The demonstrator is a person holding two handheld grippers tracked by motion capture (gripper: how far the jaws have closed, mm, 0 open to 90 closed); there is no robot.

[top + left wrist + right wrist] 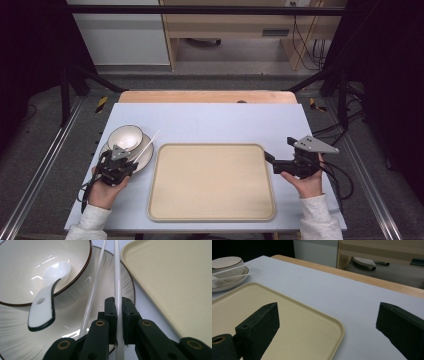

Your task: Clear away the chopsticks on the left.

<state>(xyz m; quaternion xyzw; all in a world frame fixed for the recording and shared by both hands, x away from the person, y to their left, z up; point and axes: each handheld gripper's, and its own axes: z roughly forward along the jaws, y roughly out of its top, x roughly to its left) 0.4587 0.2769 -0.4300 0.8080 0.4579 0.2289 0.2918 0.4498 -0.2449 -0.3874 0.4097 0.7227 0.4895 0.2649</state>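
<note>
Left gripper (118, 315) pinching 1 chopstick (117, 277) — tray (212, 182) waiting alongside

The jaws are clamping 1 of 2 white chopsticks near its end; its long axis is running straight ahead over the plate (125, 282) rim, beside the bowl (37, 265). The right gripper (327, 325) is hovering spread wide over the tray's far edge — the left hand is the nearer one.

In your left gripper view the bowl (37, 267) and plate (75, 312) run off the left edge, tray (175, 285) off the right. The gripped chopstick's (117, 277) lower part hides betw. the jaws; both sticks' tips are cut at top. Right gripper view: bowl (225, 262) clipped at left edge.
</note>
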